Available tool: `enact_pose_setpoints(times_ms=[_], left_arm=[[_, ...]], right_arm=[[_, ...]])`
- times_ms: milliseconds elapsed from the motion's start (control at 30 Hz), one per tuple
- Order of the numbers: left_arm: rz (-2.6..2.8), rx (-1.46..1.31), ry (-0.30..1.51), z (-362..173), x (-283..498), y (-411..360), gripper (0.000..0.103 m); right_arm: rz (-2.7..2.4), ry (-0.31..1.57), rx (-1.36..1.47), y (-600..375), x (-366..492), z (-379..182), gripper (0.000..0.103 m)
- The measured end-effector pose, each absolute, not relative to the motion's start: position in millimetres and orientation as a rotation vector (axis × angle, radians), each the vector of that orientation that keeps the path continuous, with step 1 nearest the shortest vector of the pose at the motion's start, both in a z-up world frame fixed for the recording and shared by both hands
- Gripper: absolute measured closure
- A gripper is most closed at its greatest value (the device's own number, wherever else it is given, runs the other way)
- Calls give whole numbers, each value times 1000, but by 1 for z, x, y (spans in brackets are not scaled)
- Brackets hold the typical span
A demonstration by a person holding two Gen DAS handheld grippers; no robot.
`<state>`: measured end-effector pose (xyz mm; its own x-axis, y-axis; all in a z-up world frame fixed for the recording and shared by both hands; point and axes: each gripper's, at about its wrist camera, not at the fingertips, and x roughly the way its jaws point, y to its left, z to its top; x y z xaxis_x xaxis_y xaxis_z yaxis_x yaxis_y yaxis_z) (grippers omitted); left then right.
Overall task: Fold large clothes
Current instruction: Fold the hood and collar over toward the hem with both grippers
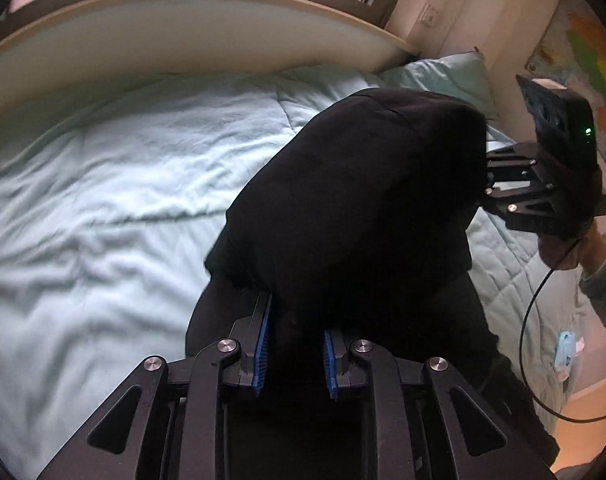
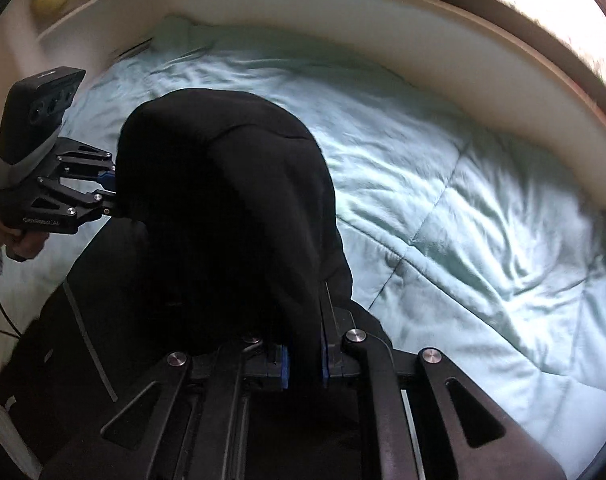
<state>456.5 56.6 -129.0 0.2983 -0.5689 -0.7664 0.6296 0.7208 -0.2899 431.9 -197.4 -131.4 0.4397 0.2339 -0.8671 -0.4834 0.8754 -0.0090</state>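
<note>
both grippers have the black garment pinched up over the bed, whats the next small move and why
Probably carry the lifted part forward and lay it over the rest. The left gripper and right gripper are each shut on the black garment, which arches between them above the pale green duvet, while its lower part lies flat beneath.

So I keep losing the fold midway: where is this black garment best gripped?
Probably at its near edge, one corner per gripper, coming from the near side of the bed: the black garment hangs evenly between the left gripper and right gripper.
</note>
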Motion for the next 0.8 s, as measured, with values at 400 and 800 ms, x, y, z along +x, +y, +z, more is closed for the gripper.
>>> enact_pose_setpoints(times_ms=[400,800], left_arm=[[-750,-13,1040,-124,272,96,81],[-602,-157,1331,-208,210,124,81]], right_arm=[[456,975,-447,-150,239,-109,90],[279,1112,-470,-140,162,-210,82]])
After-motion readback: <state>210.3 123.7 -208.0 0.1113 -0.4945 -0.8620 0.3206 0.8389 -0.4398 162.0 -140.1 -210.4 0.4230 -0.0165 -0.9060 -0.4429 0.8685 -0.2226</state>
